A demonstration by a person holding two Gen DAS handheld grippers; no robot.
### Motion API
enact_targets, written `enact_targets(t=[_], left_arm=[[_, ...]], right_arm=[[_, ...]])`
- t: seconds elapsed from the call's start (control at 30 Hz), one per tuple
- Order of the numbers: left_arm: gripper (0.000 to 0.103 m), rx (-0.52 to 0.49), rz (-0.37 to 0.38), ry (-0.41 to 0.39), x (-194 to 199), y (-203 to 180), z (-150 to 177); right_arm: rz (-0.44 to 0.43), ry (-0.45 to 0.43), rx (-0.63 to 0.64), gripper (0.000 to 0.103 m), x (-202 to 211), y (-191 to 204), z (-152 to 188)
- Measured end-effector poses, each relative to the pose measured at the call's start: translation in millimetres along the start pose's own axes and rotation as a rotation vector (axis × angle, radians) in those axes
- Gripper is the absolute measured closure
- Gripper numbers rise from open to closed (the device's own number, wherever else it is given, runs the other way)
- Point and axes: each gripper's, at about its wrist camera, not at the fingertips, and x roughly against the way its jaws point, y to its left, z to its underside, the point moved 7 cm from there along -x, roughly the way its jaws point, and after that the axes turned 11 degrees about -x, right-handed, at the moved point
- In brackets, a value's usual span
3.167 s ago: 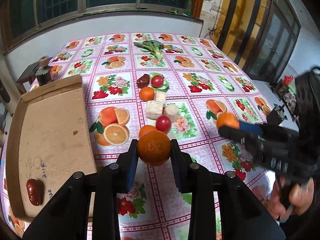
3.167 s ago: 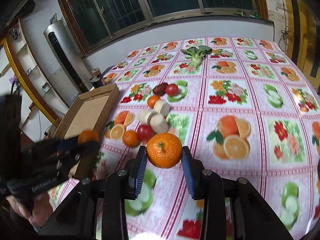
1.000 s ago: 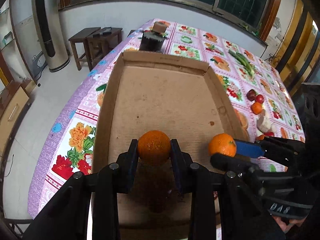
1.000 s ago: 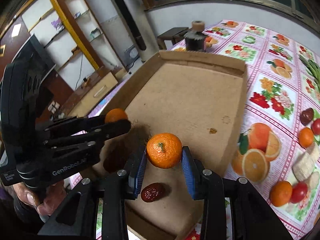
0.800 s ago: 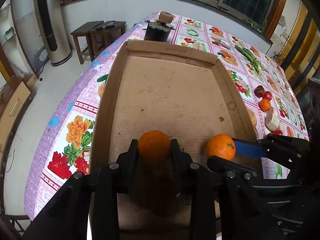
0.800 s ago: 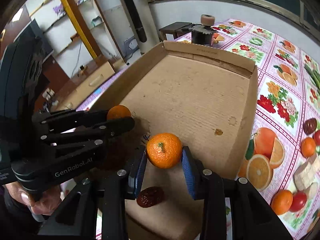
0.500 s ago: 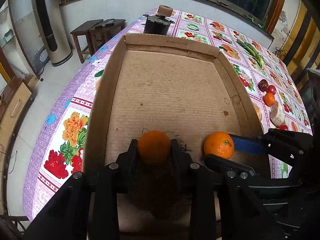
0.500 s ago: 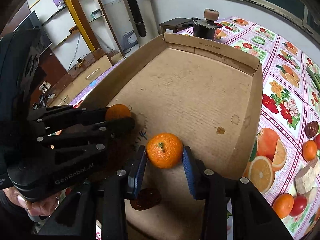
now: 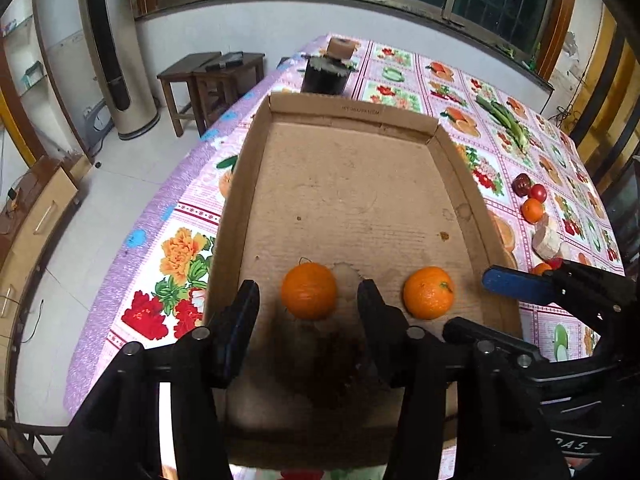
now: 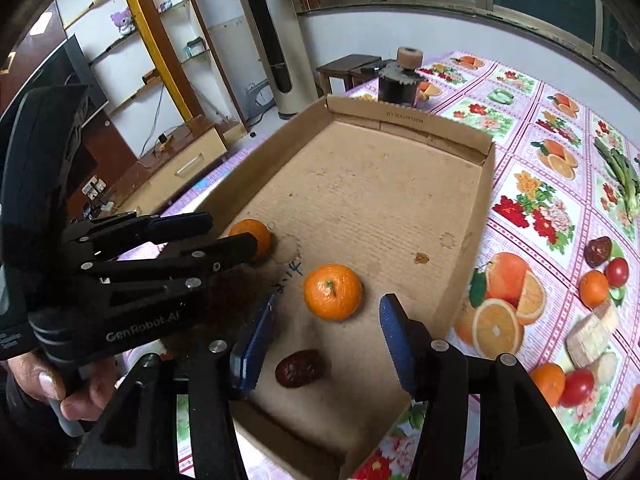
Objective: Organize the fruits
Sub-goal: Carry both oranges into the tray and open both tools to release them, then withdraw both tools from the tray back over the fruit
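Two oranges lie on the floor of the cardboard box. The left orange sits between the spread fingers of my left gripper, which is open. The right orange sits just ahead of my right gripper, which is open too. A dark red date lies in the box near the right gripper's left finger.
On the flowered tablecloth right of the box lie an orange, tomatoes, a dark fruit, pale chunks and green vegetables. A dark jar stands behind the box. The table's left edge drops to the floor.
Both grippers have opened and let go of their oranges, which now rest on the box floor. Both grippers sit lower and nearer the box than before.
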Motion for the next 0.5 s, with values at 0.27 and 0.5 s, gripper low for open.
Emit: enact_targets(t=[0.27,0.5], left_arm=[[0.053,-0.028,0.004,-0.022,14.4,-17.7,2.2],[0.053,-0.05,0.018,-0.034,25.6,-35.1,5.3]], right_arm=[[0.01,-0.046,-0.011,0.043,35.8,-11.8,9.7],[0.034,-0.085,-0.053,0.043,63.9,-34.8,19.1]])
